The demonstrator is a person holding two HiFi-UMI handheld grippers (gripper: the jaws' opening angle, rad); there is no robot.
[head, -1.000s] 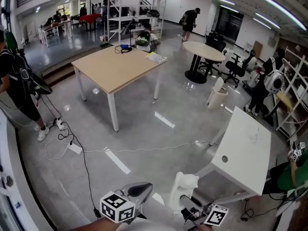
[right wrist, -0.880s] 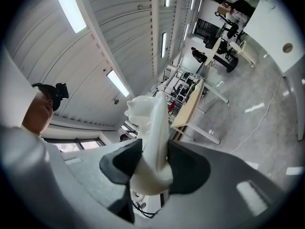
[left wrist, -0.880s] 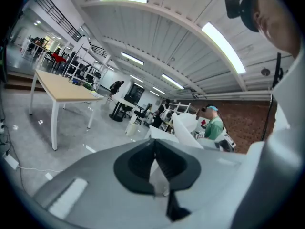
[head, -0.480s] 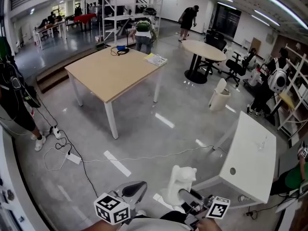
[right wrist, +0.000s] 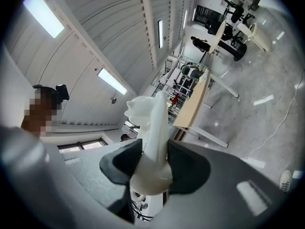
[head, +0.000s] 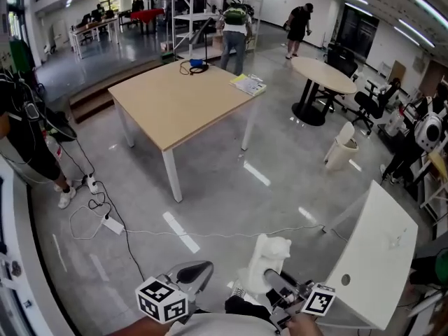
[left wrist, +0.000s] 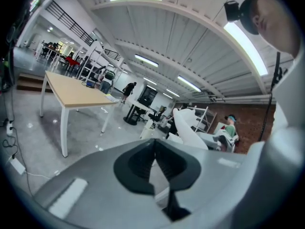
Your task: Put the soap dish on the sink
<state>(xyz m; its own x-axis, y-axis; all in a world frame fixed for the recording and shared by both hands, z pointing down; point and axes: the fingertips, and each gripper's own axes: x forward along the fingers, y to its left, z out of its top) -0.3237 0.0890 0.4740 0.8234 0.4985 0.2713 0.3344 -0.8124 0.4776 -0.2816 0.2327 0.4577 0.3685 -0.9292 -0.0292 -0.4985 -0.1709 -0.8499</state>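
The soap dish is white with a scalloped top end. It stands upright at the bottom of the head view, with my right gripper shut on its lower part. In the right gripper view the dish rises between the two dark pads, which press on both its sides. My left gripper is held beside it to the left, and in the left gripper view its jaws meet with nothing between them. No sink shows in any view.
A white table with a round hole stands close on the right. A wooden table is ahead, a round table and a white bin beyond. Cables and a power strip lie on the floor at left, near a standing person.
Both grippers have travelled across the floor with the person. The white table now sits lower and nearer at the right. The soap dish stays in the right gripper.
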